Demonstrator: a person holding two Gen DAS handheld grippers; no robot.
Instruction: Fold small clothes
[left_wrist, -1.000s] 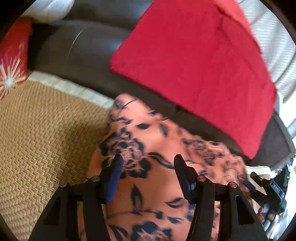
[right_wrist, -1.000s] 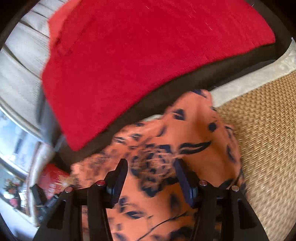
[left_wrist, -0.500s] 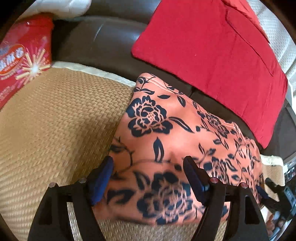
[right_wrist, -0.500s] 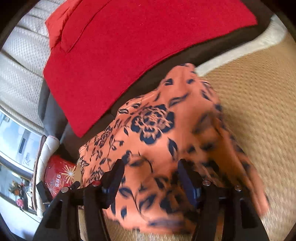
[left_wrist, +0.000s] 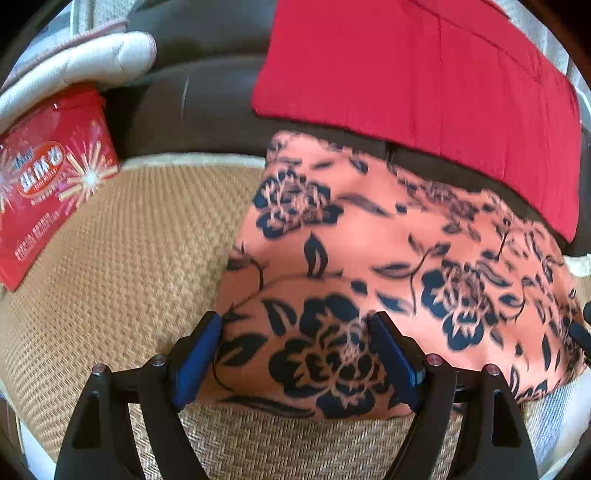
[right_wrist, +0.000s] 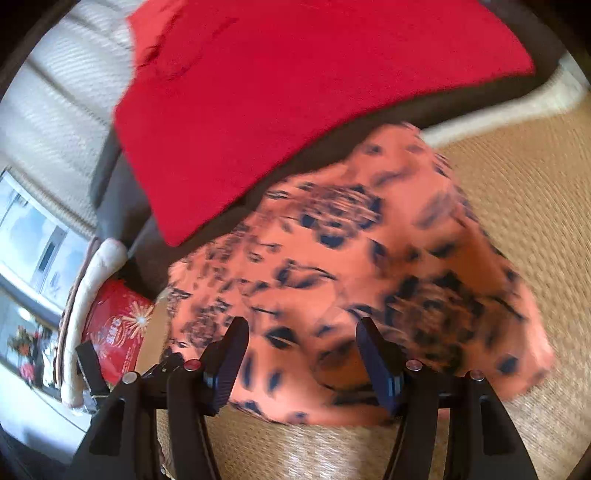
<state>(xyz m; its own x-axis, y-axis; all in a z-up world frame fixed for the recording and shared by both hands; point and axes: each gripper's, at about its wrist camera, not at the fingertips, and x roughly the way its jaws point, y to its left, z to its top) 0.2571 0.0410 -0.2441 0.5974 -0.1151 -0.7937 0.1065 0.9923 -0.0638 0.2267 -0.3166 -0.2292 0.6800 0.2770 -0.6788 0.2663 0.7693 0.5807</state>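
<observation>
An orange garment with dark blue flowers (left_wrist: 369, 240) lies folded on a woven mat (left_wrist: 129, 258), its far edge against a dark sofa. My left gripper (left_wrist: 295, 319) hovers over the garment's near edge. Its jaws are opening wide, the cloth lies under them, and the blue pads (left_wrist: 199, 354) press on nothing. In the right wrist view the same garment (right_wrist: 369, 258) is blurred. My right gripper (right_wrist: 301, 325) stands open above its near edge, and its pads are clear of the cloth.
A red cloth (left_wrist: 424, 74) lies on the dark sofa behind the garment and shows again as the red cloth (right_wrist: 295, 92). A red snack box (left_wrist: 48, 177) sits at the mat's left under a white cushion (left_wrist: 92, 62). Bare mat (right_wrist: 535, 221) stretches to the right.
Both grippers have drawn back from over the garment's middle to its near edge. The left jaws have spread wider. The whole folded garment and more of the mat now show.
</observation>
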